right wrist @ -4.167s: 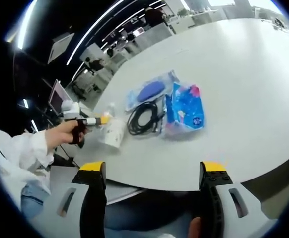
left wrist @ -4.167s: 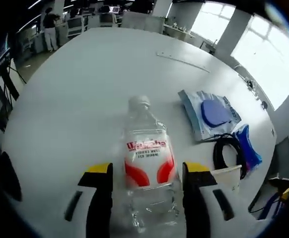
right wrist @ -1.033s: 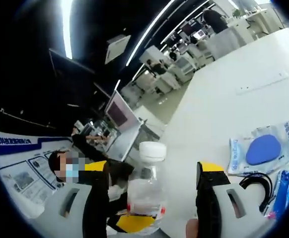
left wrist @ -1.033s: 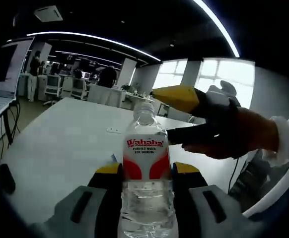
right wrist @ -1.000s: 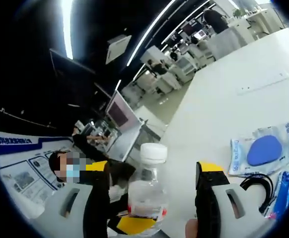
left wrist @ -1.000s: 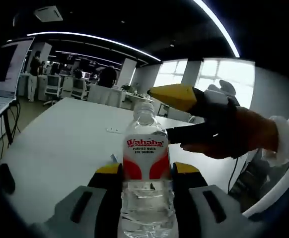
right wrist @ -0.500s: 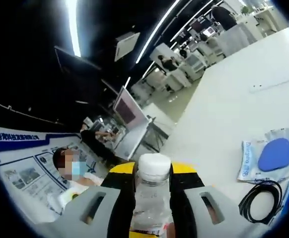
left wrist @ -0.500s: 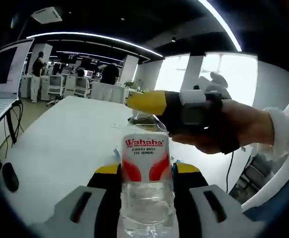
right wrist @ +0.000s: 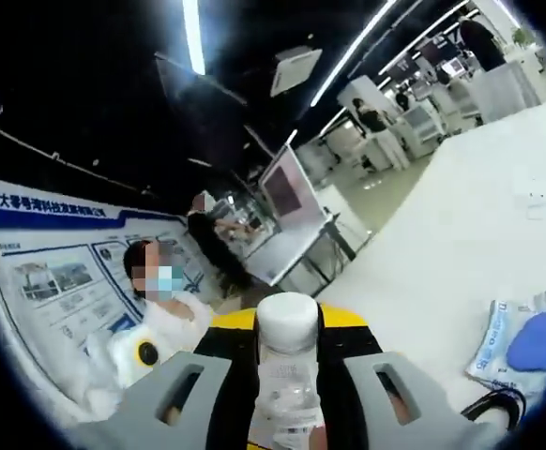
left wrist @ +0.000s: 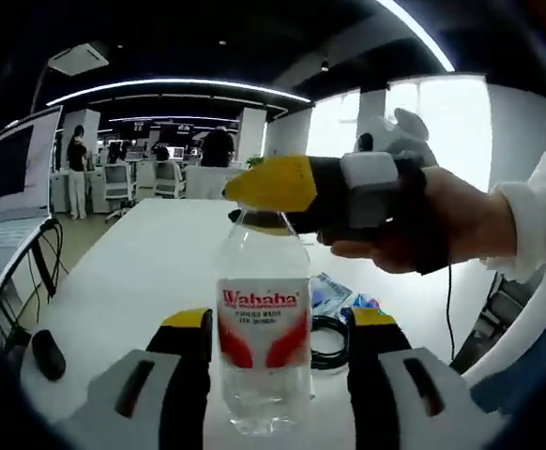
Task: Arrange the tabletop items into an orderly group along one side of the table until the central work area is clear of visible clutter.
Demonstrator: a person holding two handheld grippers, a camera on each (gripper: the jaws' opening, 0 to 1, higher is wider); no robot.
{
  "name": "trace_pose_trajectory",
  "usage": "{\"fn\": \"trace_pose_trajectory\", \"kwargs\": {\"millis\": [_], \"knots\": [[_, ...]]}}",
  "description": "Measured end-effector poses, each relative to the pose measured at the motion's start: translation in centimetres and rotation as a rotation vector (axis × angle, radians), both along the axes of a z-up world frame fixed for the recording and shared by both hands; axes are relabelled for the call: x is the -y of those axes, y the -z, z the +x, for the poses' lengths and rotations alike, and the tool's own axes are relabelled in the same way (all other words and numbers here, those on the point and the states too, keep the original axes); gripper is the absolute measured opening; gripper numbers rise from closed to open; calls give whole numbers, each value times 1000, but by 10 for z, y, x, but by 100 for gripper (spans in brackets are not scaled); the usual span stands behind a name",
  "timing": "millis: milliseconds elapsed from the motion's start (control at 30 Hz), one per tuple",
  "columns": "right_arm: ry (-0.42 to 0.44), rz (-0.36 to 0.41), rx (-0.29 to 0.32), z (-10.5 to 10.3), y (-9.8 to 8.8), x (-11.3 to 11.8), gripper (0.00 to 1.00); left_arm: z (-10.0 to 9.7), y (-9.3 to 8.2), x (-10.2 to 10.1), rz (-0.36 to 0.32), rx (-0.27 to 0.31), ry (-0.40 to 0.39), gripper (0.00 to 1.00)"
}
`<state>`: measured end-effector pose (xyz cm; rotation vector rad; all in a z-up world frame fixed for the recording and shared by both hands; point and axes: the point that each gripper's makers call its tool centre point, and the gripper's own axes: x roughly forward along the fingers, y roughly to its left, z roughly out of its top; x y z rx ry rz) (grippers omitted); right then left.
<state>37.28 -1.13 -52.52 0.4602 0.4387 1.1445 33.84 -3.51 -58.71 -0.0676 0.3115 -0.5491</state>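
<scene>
While clamped at its white-capped neck by right gripper [right wrist: 287,361], clear red-labelled water bottle [left wrist: 264,333] upright at lower centre of left gripper view, between parted jaws of left gripper [left wrist: 278,323].

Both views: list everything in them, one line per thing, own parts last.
water bottle: one, clear with red-and-white label and white cap, upright between the left jaws, neck clamped by the right gripper
table: one, white, under everything
cable: one, black, coiled, behind the bottle
packet: one, clear with a blue disc inside, flat on the table
monitor: one, at the view's left edge
left gripper: yellow-tipped, jaws apart beside the bottle
right gripper: yellow-tipped, shut on the bottle neck
hand: one, holding the right gripper
</scene>
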Motion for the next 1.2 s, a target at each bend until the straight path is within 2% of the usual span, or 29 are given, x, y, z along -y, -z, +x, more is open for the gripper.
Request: {"fn": "trace_pose_trajectory", "kwargs": {"millis": [33,100,167,233,267,400,467,667,767,900,1033,1133,1200], "knots": [[-11,5,7,-1,-3,0,20,-1,1,0,3,-4,-2,86],[-19,21,11,1,-6,3,20,-5,5,1,23,-8,4,100],[-27,33,3,6,-7,7,20,-13,8,-5,49,-1,3,98],[-39,46,9,10,-10,10,20,-17,4,-15,51,44,-41,100],[-44,46,15,11,-11,12,20,-22,-2,-19,27,88,-45,100],[-62,28,52,18,-13,17,21,-37,-11,-24,-43,145,-44,100],[-68,24,59,25,-13,20,21,-41,-5,-29,-23,144,-60,100],[-73,21,77,40,-16,23,21,-43,17,-51,117,122,-159,100],[-82,15,99,48,-18,23,21,-37,10,-50,109,186,-174,100],[-100,0,109,57,-15,24,21,-30,17,-58,86,161,-237,100],[-115,-23,131,67,-9,26,21,-29,20,-53,118,180,-225,100],[-113,-36,149,78,-4,29,21,-30,31,-48,166,149,-199,99],[-115,-43,162,86,-1,32,21,-29,35,-46,200,148,-188,97]]}}
